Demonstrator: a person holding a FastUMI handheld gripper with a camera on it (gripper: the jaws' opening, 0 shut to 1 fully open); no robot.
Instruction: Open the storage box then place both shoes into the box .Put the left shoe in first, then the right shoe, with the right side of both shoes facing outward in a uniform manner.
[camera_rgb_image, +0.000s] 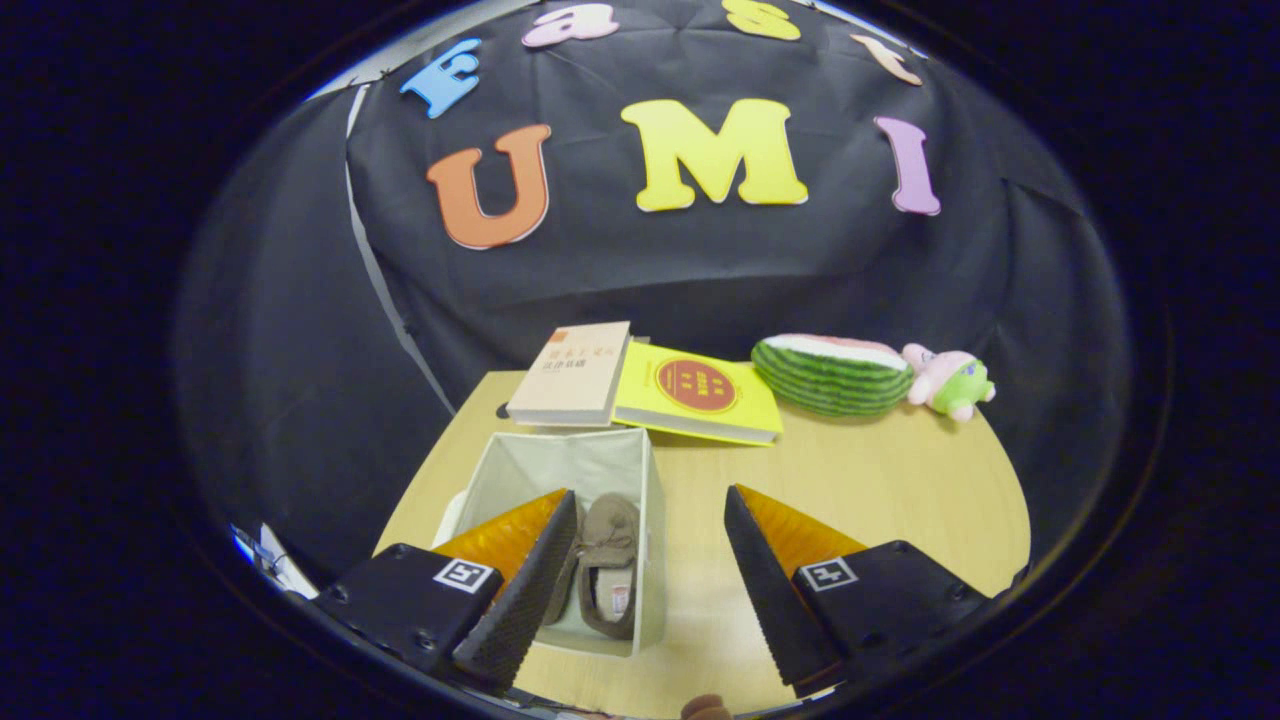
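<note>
The gripper (650, 560) hangs above the near part of the wooden table (880, 480), tilted down toward it, its two fingers spread wide with nothing between them but bare tabletop and the right wall of the storage box (560, 465). The box stands open just ahead of the left finger (530, 590), which overlaps its near left part. Inside lies a brown shoe (605, 560), heel toward the gripper and toe pointing away; a second shoe beside it is mostly hidden behind that finger, so I cannot tell how it lies. Beyond the box, a beige book (575, 372) and a yellow book (700, 392) lie flat side by side, touching. Right of them sit a watermelon-slice plush (830, 375) and, against it, a small pink-and-green plush toy (950, 380).
</note>
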